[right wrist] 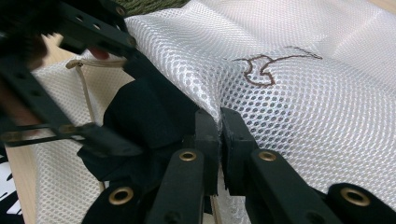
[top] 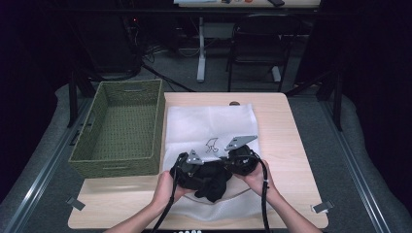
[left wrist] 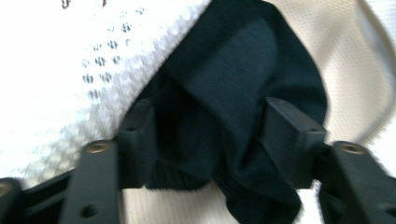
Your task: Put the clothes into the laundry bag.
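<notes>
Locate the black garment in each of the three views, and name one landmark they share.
High view: the black garment lies bunched at the near edge of the white mesh bag, between the two grippers.
Left gripper view: it fills the centre, between the left gripper jaws.
Right gripper view: it sits left of centre, beside the right gripper, whose jaws pinch the mesh.
Shared landmark: the white mesh bag.

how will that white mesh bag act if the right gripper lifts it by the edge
Probably floppy: the white mesh bag already bends into a ridge where the right gripper pinches it. It looks light, being thin open net. The black cloth at its mouth, between the left gripper's fingers, may drag that end down or slip out.
</notes>
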